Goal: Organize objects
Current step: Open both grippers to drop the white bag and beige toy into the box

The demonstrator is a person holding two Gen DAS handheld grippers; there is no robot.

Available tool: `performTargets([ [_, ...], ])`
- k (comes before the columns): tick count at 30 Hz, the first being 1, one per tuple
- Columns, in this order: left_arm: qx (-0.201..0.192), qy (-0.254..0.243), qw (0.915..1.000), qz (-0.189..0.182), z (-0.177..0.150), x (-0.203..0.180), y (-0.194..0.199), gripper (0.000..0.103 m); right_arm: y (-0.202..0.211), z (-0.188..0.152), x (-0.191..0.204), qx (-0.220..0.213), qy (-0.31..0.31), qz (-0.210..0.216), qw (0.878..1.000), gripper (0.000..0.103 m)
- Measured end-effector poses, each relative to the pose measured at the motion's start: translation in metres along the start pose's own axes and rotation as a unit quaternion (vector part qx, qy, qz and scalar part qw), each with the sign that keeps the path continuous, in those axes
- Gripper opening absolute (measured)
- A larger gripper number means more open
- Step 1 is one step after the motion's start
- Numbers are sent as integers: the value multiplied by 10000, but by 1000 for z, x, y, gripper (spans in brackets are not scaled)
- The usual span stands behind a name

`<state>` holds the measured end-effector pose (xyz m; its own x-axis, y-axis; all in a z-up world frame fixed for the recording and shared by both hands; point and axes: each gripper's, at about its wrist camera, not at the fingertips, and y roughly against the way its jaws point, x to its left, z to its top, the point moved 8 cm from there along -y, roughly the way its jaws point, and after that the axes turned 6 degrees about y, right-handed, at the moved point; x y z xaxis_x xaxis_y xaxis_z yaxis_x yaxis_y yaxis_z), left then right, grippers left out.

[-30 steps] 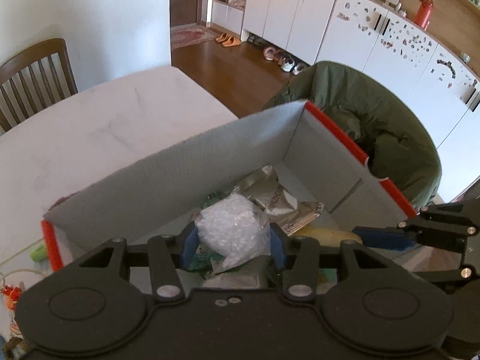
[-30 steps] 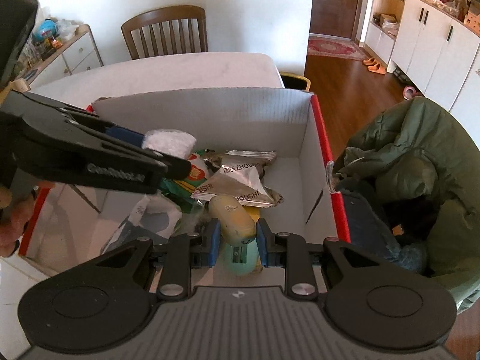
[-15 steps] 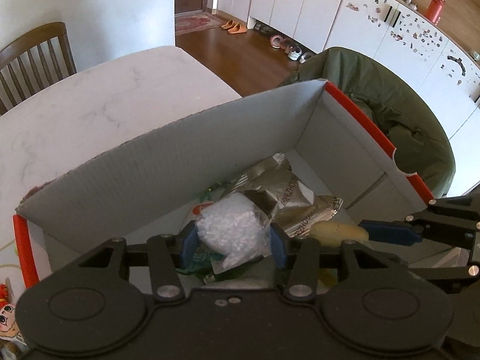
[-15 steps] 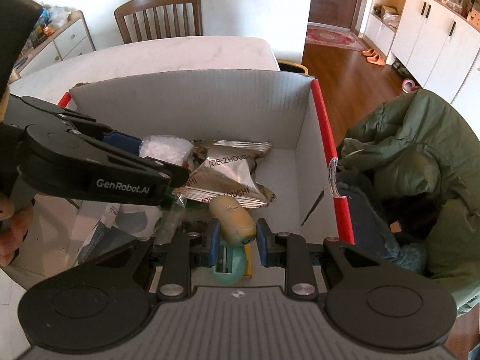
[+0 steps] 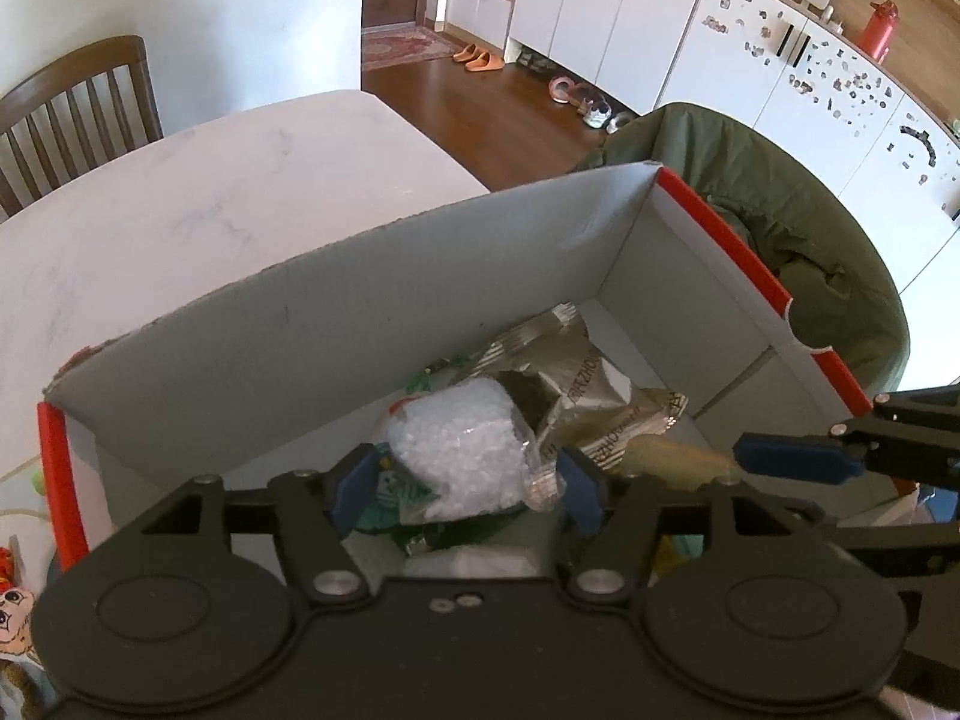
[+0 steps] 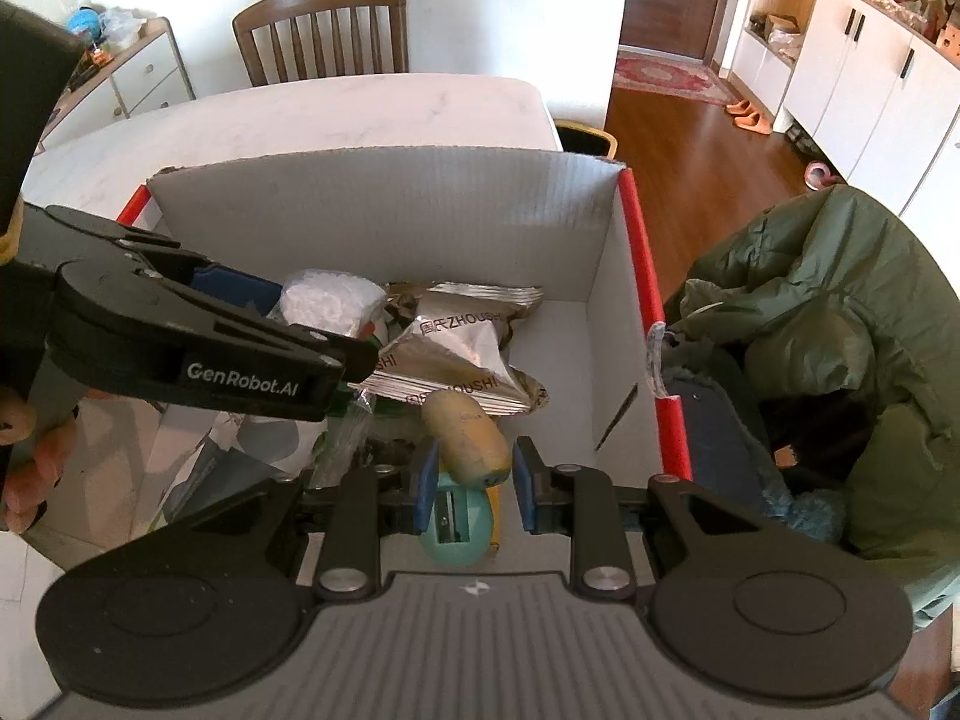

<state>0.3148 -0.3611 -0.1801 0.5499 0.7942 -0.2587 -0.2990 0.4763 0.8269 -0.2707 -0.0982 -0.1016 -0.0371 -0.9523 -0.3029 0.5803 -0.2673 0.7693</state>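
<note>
A white cardboard box (image 5: 300, 330) (image 6: 390, 210) with red rims holds silver foil packets (image 5: 576, 384) (image 6: 456, 336) and other wrappers. My left gripper (image 5: 467, 489) (image 6: 318, 324) hangs over the box, open. A clear bag of white granules (image 5: 462, 450) (image 6: 333, 300) lies between its blue pads, with a gap on each side. My right gripper (image 6: 474, 480) is shut on a tan oval object (image 6: 468, 444) (image 5: 678, 456) above the box's near right part. A teal egg-shaped item (image 6: 456, 528) lies just beneath it.
The box stands on a white marble table (image 5: 210, 192) (image 6: 300, 120). A green jacket (image 5: 780, 210) (image 6: 840, 312) is heaped on a seat right of the box. A wooden chair (image 5: 72, 102) (image 6: 324, 30) is at the far side. A person's hand (image 6: 24, 462) holds the left gripper.
The left gripper's jaws have spread apart and let go of the white bag, which now rests in the box. The right gripper still holds the tan object, almost in the same place.
</note>
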Motion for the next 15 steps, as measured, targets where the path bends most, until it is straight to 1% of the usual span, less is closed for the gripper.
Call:
performTargets([
  [2,-50,32,10000,-27,0,-1,4,66,5,1,-1,-42,-19,7,10000,26],
  [4,-114,80,9999,-47,0,0,10,71,11,2,-1,-108,-45,9,9999,26],
  [8,-243,174,9995,-54,0,0,22,73,26,3,0,-249,-102,49,9996,29],
  [12,-436,287,9986,-76,0,3,40,79,42,6,3,-378,-137,99,9991,29],
  [15,-592,364,9975,-112,3,6,53,81,54,9,6,-499,-130,138,9986,29],
])
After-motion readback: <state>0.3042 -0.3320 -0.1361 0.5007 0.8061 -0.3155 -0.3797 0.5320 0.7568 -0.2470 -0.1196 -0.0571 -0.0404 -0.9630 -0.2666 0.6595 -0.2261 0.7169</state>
